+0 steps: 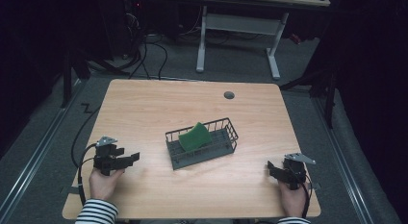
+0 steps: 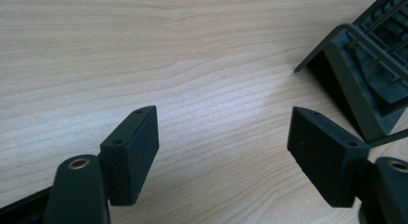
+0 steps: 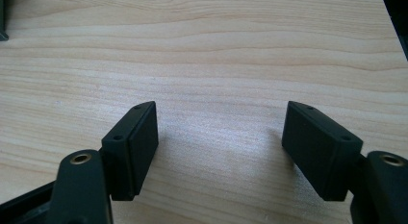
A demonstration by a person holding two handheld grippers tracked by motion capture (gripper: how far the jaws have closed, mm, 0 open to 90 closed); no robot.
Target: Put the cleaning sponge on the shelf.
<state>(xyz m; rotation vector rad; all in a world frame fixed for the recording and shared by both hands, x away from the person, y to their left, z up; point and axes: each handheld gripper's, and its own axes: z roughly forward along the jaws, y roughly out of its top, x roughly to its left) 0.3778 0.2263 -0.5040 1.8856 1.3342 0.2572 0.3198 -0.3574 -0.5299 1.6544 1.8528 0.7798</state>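
1. While resting at the near left of the light wooden table (image 1: 144, 108), left gripper (image 1: 126, 159) spread wide, holding nothing.
2. Right gripper (image 1: 273, 169) at the near right, likewise spread and empty.
3. Dark wire basket (image 1: 226, 144) mid-table between both, long axis left to right, slightly skewed.
4. Green sponge (image 1: 195, 136) leaning tilted inside, toward the basket's left half.
5. Left gripper judged a little nearer; basket corner (image 2: 356, 75) just ahead to its right.
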